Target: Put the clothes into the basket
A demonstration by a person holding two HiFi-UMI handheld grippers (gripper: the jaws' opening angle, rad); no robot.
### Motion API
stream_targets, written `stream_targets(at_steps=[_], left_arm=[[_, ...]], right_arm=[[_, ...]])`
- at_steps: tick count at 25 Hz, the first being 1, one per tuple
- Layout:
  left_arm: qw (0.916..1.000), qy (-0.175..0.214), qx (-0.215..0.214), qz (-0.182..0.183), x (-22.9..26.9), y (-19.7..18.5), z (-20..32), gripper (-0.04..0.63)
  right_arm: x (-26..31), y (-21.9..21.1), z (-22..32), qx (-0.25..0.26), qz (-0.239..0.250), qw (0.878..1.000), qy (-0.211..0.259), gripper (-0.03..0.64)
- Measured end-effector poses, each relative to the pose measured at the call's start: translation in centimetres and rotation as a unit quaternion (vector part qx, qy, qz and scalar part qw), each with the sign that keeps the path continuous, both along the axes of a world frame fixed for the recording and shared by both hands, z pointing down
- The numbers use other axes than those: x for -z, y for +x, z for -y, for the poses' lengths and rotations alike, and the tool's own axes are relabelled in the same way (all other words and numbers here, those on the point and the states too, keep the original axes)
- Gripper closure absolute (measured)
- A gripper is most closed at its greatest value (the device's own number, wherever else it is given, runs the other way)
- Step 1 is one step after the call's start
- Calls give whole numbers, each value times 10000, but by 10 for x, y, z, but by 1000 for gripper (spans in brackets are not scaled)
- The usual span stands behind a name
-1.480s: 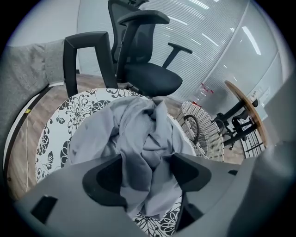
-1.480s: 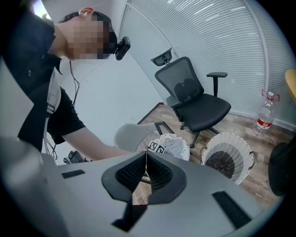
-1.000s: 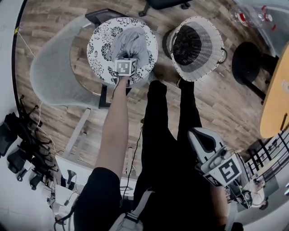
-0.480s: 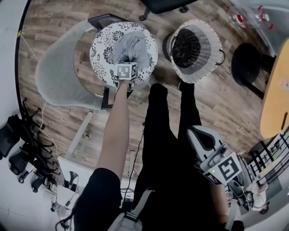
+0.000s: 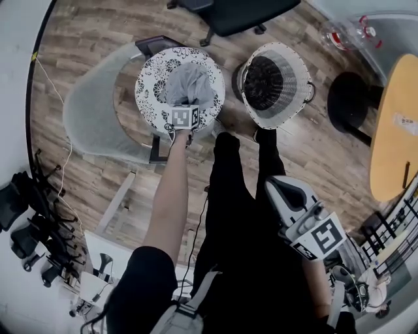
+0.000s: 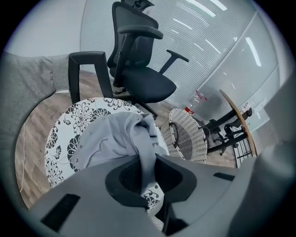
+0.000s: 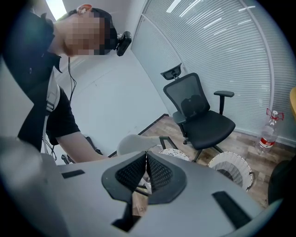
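A grey garment [image 5: 188,79] lies heaped on a round flower-patterned table [image 5: 147,91]. My left gripper [image 5: 185,106] is over its near edge, shut on a fold of the cloth. In the left gripper view the fold [image 6: 147,152] runs up between the jaws of my left gripper [image 6: 147,172], which have just been closing on it. The white wicker basket [image 5: 274,81] stands on the floor right of the table, dark and empty inside; it also shows as the basket [image 6: 187,139]. My right gripper [image 5: 287,194] hangs low by the person's right side, far from the clothes, shut and empty [image 7: 146,159].
A black office chair [image 5: 238,13] stands behind the table and basket. A grey lounge chair [image 5: 91,117] curves round the table's left. A dark round stool [image 5: 346,101], a water bottle [image 5: 346,32] and a wooden tabletop [image 5: 392,124] are at the right. The person's legs [image 5: 225,189] stand before the basket.
My left gripper has risen with the grey cloth, pulling it up into a peak off the table. The right gripper has lifted a little.
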State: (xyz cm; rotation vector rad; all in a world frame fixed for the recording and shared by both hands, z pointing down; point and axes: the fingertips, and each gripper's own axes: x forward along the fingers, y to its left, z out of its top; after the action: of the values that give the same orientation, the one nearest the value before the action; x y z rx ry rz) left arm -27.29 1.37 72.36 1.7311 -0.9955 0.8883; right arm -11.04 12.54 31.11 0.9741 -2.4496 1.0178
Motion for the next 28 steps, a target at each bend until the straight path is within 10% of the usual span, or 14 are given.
stream_targets(at_steps=[28], left_arm=[[9872,1540,-349,-241,199,2,-6,546]], right_arm=[[59,-12,25,242,187,9917,1252,600]])
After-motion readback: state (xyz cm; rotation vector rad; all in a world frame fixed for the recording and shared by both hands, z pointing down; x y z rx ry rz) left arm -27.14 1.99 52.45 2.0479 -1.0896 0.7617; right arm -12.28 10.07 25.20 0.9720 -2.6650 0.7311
